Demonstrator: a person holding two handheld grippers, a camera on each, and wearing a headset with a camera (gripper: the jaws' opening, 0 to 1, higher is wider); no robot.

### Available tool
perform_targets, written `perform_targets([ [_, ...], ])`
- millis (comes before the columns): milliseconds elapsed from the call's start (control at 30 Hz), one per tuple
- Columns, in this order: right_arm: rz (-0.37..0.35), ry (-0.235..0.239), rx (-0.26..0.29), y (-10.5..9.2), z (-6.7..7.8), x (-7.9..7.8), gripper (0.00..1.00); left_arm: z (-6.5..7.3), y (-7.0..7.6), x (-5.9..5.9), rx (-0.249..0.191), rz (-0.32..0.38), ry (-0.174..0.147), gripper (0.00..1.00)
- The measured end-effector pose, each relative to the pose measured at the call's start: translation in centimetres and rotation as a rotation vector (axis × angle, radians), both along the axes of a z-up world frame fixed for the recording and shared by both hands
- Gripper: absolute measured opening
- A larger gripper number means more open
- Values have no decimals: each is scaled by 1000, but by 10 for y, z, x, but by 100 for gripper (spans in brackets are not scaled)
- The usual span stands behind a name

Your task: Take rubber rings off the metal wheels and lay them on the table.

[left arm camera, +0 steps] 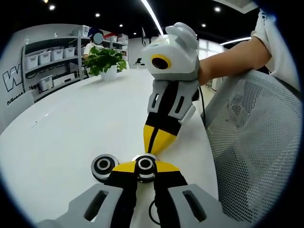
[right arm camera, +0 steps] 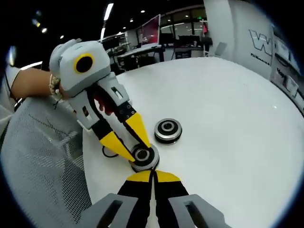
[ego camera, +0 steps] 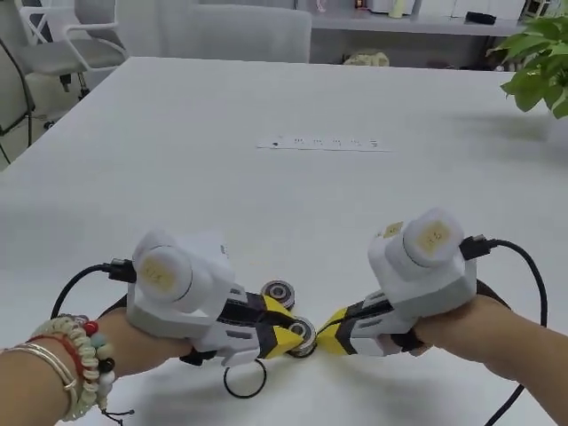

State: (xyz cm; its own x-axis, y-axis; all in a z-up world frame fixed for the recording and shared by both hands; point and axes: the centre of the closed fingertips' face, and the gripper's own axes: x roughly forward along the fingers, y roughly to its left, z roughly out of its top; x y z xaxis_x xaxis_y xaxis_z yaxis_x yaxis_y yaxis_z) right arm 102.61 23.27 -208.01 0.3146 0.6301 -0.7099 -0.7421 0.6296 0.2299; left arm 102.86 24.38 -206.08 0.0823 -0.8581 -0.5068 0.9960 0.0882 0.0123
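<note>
Across the head view spreads my white table [ego camera: 355, 98], running from the bottom edge to the top. A mesh chair [left arm camera: 251, 142] takes up the right side of the left gripper view.

My left gripper [ego camera: 286, 327] sits at the lower left of the head view and my right gripper [ego camera: 330, 321] at the lower right, with their yellow tips meeting at bottom centre. The left one's jaws are spread just enough to pinch a wheel [ego camera: 302, 335] between them. In its own view that wheel sits between the two yellow tips at bottom centre. The right gripper's jaws are pressed together, with their tips against the near rim of the same wheel [right arm camera: 144, 157]. I cannot tell whether they nip its rubber.

A plant [ego camera: 537, 58] shows at the upper right of the head view.

A second wheel [ego camera: 279, 293] lies flat on the table just above and left of the held one, apart from both grippers. One loose ring [ego camera: 245, 382], thin and black, lies on the table at bottom centre, just below my left gripper.

On writing, a large "W" [right arm camera: 259, 40] stands on the wall at the upper right of the right gripper view, and the smaller letters near it are unreadable. A paper strip [ego camera: 324, 143] lies mid-table, its marks too small to read.
</note>
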Motion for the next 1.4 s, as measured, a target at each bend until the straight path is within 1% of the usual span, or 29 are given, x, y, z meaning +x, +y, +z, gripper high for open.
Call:
perform_targets([
  [33,-14,14,11,-1,1,1,0,0,0,0,0,-1,0,7],
  [67,-37,4,25,-3,3,5,0,0,0,-1,1,-2,0,7],
  [100,-42,13,42,-3,5,5,0,0,0,-1,2,-3,-1,7],
  [133,-75,41,71,-3,7,5,0,0,0,-1,2,-3,-1,7],
  [167,-88,56,98,-1,9,5,0,0,0,-1,2,-3,-1,7],
  [200,-94,64,112,-1,11,5,0,0,0,-2,1,-3,2,7],
  [300,-97,73,101,-3,9,4,0,0,-1,-2,2,-6,1,7],
  [433,-107,90,114,-2,9,2,0,0,-1,-3,2,-9,-7,7],
  [533,-100,87,111,-1,11,1,0,1,-1,-3,2,-11,-16,7],
  [567,-93,89,124,1,13,0,0,0,-1,-3,1,-12,-17,7],
  [600,-99,95,119,1,12,0,0,0,-1,-3,1,-13,-16,7],
  [667,-92,90,112,1,12,-1,0,0,-1,-3,1,-15,-18,7],
  [1000,-88,104,122,4,15,-3,0,0,-1,-4,1,-25,-25,7],
  [1233,-96,124,155,5,17,-4,0,0,-2,-4,-2,-25,-23,7],
  [1400,-89,124,162,7,19,-4,0,0,-1,-4,-2,-26,-24,8],
])
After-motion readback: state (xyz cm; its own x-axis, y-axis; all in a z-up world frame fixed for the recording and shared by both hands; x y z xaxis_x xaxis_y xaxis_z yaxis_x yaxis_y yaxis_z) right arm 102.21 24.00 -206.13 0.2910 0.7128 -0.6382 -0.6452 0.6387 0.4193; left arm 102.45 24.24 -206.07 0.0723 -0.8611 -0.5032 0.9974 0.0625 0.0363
